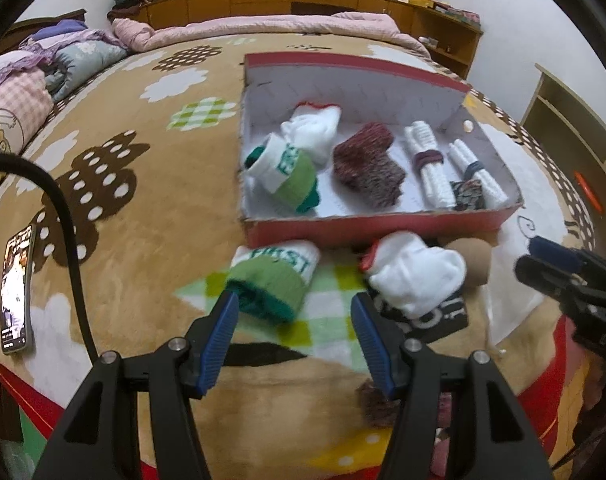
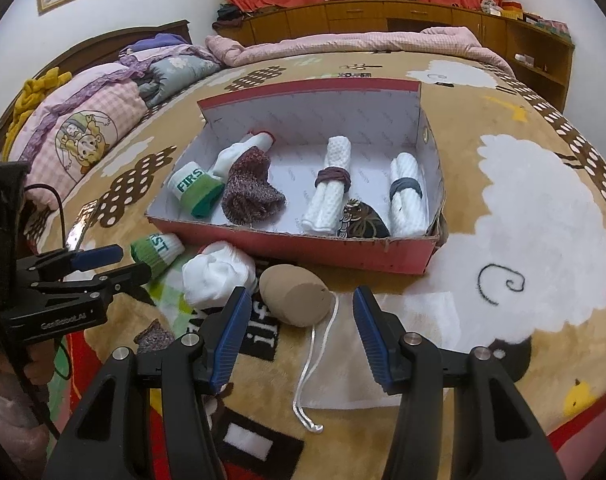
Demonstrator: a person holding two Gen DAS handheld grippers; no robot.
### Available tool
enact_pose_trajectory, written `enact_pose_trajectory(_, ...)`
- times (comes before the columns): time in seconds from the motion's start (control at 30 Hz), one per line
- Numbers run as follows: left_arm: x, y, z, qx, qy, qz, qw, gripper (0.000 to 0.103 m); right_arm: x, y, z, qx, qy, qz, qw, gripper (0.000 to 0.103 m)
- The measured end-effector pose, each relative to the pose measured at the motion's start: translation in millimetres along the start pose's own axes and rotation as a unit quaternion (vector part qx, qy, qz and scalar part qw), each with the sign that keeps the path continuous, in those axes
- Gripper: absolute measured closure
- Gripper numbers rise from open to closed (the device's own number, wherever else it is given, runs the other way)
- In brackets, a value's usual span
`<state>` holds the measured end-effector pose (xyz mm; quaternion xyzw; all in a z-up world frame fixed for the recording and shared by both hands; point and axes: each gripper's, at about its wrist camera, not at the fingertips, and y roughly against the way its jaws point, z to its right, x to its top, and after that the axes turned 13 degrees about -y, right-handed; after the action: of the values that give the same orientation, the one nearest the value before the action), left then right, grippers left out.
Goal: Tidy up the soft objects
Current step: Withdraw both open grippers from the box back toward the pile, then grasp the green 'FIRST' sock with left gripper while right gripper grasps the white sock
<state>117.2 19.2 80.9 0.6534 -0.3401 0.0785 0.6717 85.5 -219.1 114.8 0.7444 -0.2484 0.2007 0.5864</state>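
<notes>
Sorting stood partway: red box [image 2: 287, 248] held six soft items, four lay on the bed [image 2: 503, 280]; left gripper [image 1: 295, 320] and right gripper [image 2: 299, 320] half-open, empty.

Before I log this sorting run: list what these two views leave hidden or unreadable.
- Dark patterned item in the red box: wedged between two white rolls, left wrist view blurred; kind unclear.
- Black lettered patch: white sock bundle covers it; lettering unreadable.
- Maroon knit piece: left gripper's fingers hide most of it.
- Phone screen: too small.
</notes>
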Motion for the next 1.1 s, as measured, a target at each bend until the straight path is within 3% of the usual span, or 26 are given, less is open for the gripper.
enact_pose_trajectory(0.63, -0.8, -43.6, -20.1, -0.002, 0.036, -0.018, 0.9992, 0.042, -10.7, -16.0, -21.7, 0.006, 0.012, -0.028, 1.0, 0.049)
enact_pose_trajectory(0.83, -0.2, -41.9, -21.0, -0.003, 0.032, -0.004, 0.9995, 0.062, -11.4, -18.3, -32.4, 0.008, 0.023, -0.032, 0.999, 0.049)
enact_pose_trajectory(1.1, -5.2, -27.8, -23.7, -0.003, 0.027, 0.007, 0.9996, 0.066, -10.1, -24.8, -50.7, 0.019, 0.035, -0.039, 0.998, 0.049)
